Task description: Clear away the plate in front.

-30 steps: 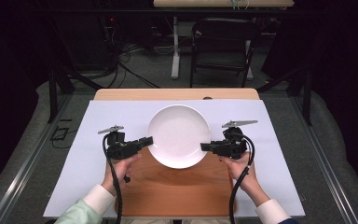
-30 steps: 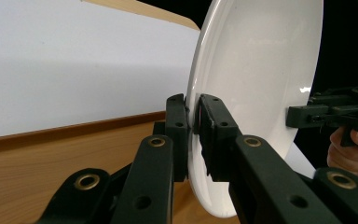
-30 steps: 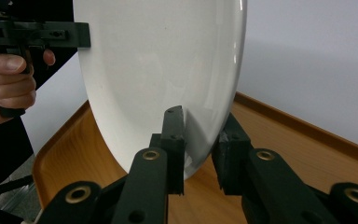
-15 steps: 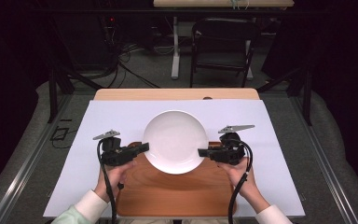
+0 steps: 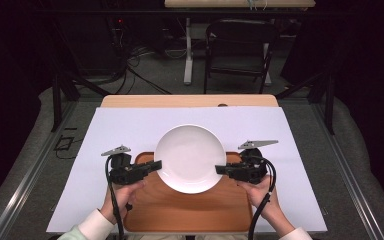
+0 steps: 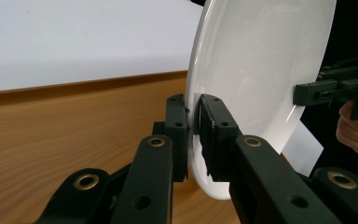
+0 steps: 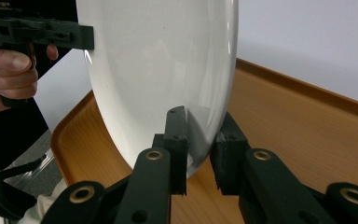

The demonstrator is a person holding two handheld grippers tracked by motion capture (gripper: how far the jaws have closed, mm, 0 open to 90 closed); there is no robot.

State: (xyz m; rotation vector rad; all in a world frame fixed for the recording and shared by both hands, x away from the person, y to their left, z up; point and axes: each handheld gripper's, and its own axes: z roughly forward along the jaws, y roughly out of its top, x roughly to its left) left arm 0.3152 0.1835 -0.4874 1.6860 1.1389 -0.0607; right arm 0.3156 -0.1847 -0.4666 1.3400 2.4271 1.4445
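Left jaws: my left gripper (image 5: pixel 152 165) is clamping the left rim of the white plate (image 5: pixel 190 157); in the left gripper view my left gripper (image 6: pixel 193 135) is squeezing the rim between its two black pads, one on each face.
Right jaws: my right gripper (image 5: pixel 221 170) is pinching the plate's right rim; in the right gripper view my right gripper (image 7: pixel 200 149) is straddling the edge of the plate (image 7: pixel 163 70), one pad on the inner face and one behind it.
Plate: I am holding it between the two grippers, over the far half of the wooden tray (image 5: pixel 190 210), its far part reaching past the tray's far edge over the white sheet (image 5: pixel 130 125). In the left gripper view the plate (image 6: pixel 261 70) is appearing edge-on, because the camera is turned with my hand.
Contact: I cannot tell from the high view whether the plate is touching the tray; in the right gripper view the tray (image 7: pixel 298 126) is showing behind the plate.
Tray: it is sitting at the near edge of the table (image 5: pixel 190 100), centred, on the white sheet.
Hands: my left hand (image 5: pixel 122 197) and right hand (image 5: pixel 262 192) are coming in from the near edge, each gripping its tool, with a cable trailing back from each.
Other gripper: in each gripper view, the opposite gripper is biting the far rim of the plate.
Beyond the table: a dark chair (image 5: pixel 240 45) is standing on the floor past the far edge.
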